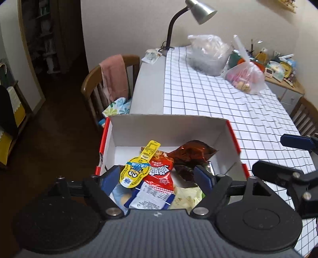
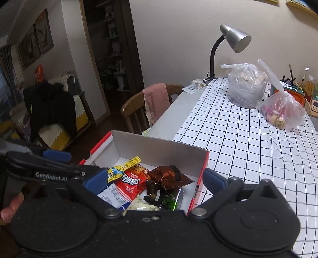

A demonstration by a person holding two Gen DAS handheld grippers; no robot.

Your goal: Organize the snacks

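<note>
My left gripper (image 1: 157, 174) hangs over the near end of the open cardboard box with white inside and red outer edges (image 1: 169, 127); jaws spread wide, blue pads apart, nothing pressed between them. My right gripper (image 2: 155, 181) sits just beside it over the same box, jaws at full spread, nothing held. No earlier view to compare against, so only the present spread is noted.

Box contents, near to far:
- blue-and-white flat packet with printed label (image 1: 151, 198), nearest, partly under my left jaws.
- pale cream-green crinkled wrapper (image 1: 186, 198), beside it on the right.
- red plastic snack bag with white lettering (image 1: 161, 168), lying over the blue packet.
- yellow paddle-shaped card pack with a cartoon face (image 1: 137, 170), overlapping the red bag's left edge, its tail pointing to the far wall.
- dark black-green foil pouch (image 2: 159, 196), near the box's right wall.
- brown crumpled translucent wrapper (image 1: 190, 152), farthest in, right half of the box.

All snacks lie loose inside the box; far end of the floor is bare white.

The box rests on a white tablecloth with a black grid (image 1: 218, 95). Farther along: pink-tinted knotted plastic bag of small items (image 1: 246, 77), then a clear plastic bag over a grey tub (image 1: 208, 53). At the far edge, a silver-shaded gooseneck desk lamp (image 1: 200, 10). Left of the table, a wooden chair with a pink cloth draped over its back (image 1: 115, 77).
</note>
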